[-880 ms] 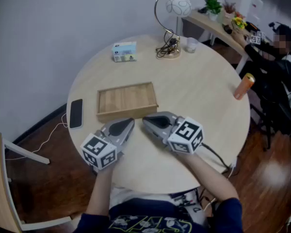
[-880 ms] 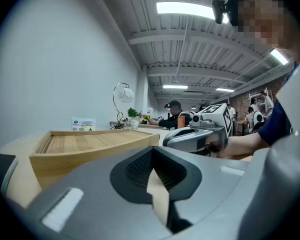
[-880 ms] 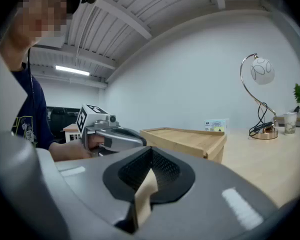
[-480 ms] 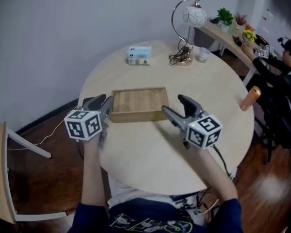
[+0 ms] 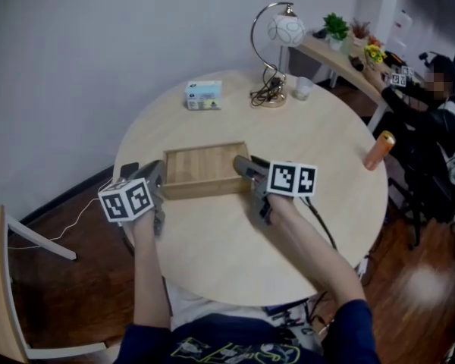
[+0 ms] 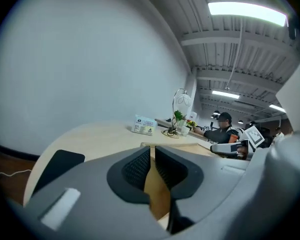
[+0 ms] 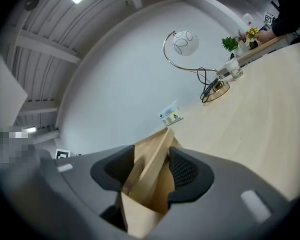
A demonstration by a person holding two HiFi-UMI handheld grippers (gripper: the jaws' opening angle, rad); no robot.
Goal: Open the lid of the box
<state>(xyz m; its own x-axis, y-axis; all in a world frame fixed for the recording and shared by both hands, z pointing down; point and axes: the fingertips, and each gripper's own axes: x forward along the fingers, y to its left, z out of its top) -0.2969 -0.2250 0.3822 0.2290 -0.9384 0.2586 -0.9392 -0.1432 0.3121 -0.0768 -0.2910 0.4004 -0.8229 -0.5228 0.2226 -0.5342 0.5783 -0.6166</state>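
We see the wooden box (image 5: 205, 169) lying at the centre of the frame on the round table (image 5: 326, 165). Our left gripper (image 5: 155, 177) pinches the box's left end with its jaws nearly together. Our right gripper (image 5: 244, 167) clamps the right end, its jaws set wider.

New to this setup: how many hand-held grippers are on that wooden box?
2. The left hand-held gripper is at the left end of the wooden box, the right hand-held gripper at its right end.
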